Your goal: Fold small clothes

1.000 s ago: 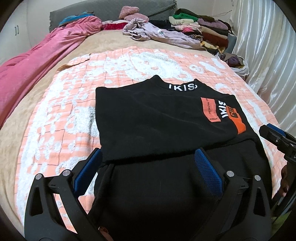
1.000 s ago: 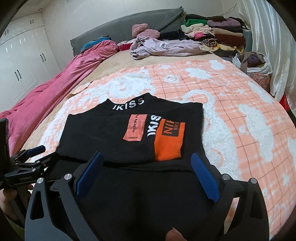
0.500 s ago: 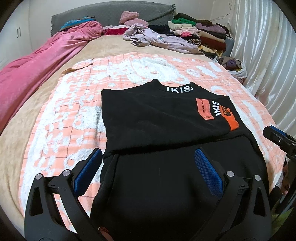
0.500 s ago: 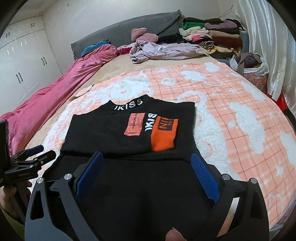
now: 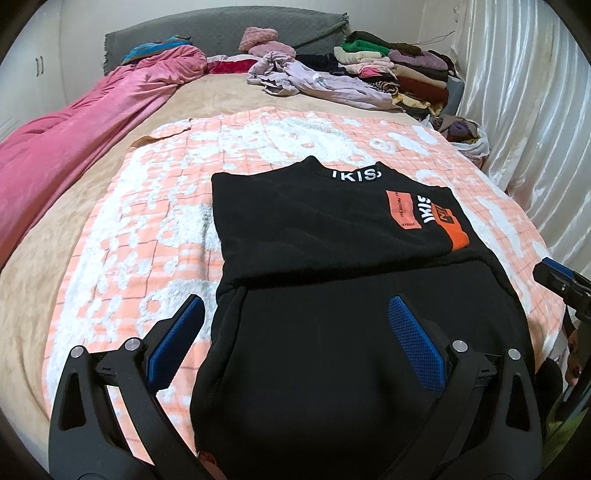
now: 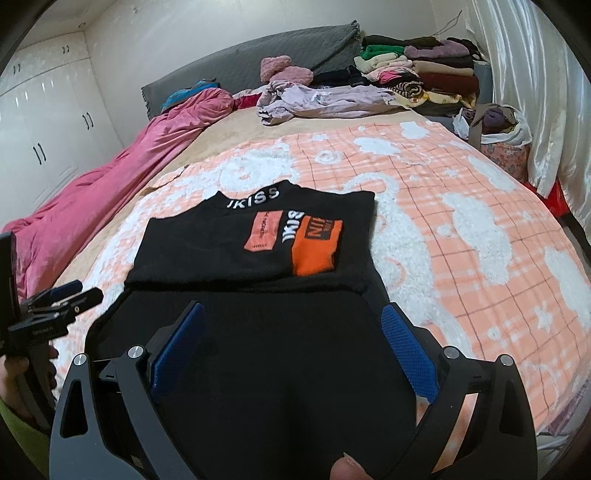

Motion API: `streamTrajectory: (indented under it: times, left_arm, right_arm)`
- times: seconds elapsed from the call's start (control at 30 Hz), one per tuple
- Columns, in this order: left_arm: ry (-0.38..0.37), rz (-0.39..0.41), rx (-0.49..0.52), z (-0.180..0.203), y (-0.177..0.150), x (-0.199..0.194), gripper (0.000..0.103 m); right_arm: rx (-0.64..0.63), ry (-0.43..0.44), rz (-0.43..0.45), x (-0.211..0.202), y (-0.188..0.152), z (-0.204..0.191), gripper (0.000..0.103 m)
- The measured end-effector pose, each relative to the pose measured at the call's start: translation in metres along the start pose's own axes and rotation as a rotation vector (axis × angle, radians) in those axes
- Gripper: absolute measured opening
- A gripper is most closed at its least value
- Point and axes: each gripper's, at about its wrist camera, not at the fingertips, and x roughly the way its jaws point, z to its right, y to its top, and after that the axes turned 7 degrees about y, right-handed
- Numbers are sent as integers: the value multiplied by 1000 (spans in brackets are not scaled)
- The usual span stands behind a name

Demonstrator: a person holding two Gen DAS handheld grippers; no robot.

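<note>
A black sweatshirt (image 5: pixel 325 229) with white "IKISS" lettering and orange patches lies partly folded on the orange-and-white checked blanket (image 5: pixel 147 229); it also shows in the right wrist view (image 6: pixel 240 251). Its lower part spreads toward the near bed edge, beneath both grippers. My left gripper (image 5: pixel 295 325) is open and empty above the lower left part. My right gripper (image 6: pixel 293 328) is open and empty above the lower right part. Each gripper shows at the edge of the other's view: the right gripper (image 5: pixel 561 284) and the left gripper (image 6: pixel 55 306).
A pink duvet (image 5: pixel 85 140) lies along the left side. A lilac garment (image 5: pixel 317 81) and a stack of folded clothes (image 5: pixel 399 70) sit near the grey headboard (image 5: pixel 221 33). A bag of clothes (image 6: pixel 498 125) and white curtains (image 5: pixel 524 110) are on the right.
Both grippers have drawn back toward the near bed edge and risen, so more of the sweatshirt's lower part shows. Both stay open. The sweatshirt has not moved.
</note>
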Motion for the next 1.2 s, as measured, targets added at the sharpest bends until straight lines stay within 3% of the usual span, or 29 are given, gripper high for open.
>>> streamTrajectory:
  times: [0.7, 1.2]
  left_arm:
    - [35, -52, -15, -39, -51, -18, 93]
    - [13, -149, -45, -58, -114, -21, 93]
  right_arm:
    - [50, -77, -96, -30, -69, 44, 96]
    - [98, -40, -196, -27, -107, 59, 95]
